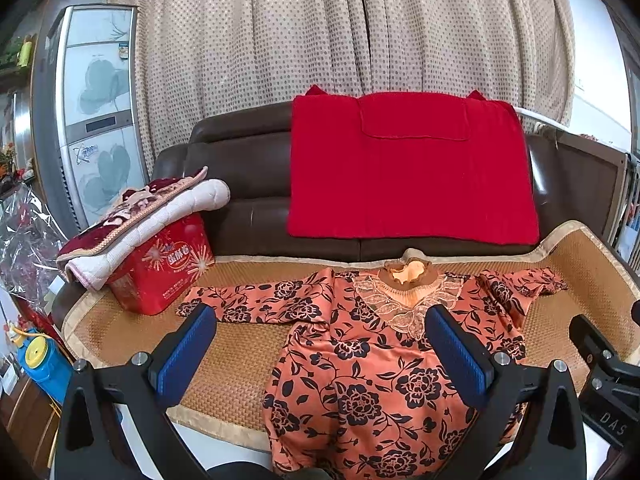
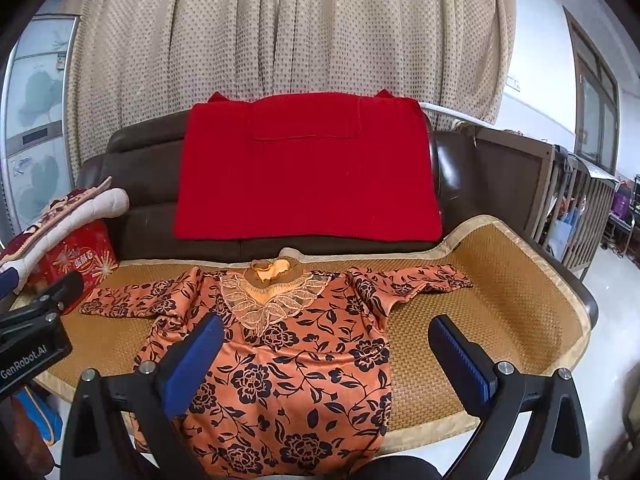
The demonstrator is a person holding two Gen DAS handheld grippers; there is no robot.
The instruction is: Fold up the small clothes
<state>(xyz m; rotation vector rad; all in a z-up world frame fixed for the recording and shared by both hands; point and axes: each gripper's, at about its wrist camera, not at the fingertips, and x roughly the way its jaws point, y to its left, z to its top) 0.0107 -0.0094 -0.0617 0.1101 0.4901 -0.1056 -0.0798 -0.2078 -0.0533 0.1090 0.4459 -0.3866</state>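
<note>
Bare woven mat [image 2: 480,304] lies open to the right of the floral top [image 2: 288,360], past its right sleeve, up to the sofa arm. On the left, a narrower strip of mat stays free below the left sleeve. A red box [image 1: 164,272] topped with a folded quilt [image 1: 136,224] blocks the far left corner. The sofa backrest [image 1: 248,184] closes the rear.

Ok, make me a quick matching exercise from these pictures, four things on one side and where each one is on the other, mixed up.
Things:
1. floral blouse
2. red sweater
3. folded quilt
4. red box

Places:
A. draped over the sofa back
B. under the folded quilt
C. spread flat on the woven mat
D. on top of the red box

Pairs: 1-C, 2-A, 3-D, 4-B
</note>
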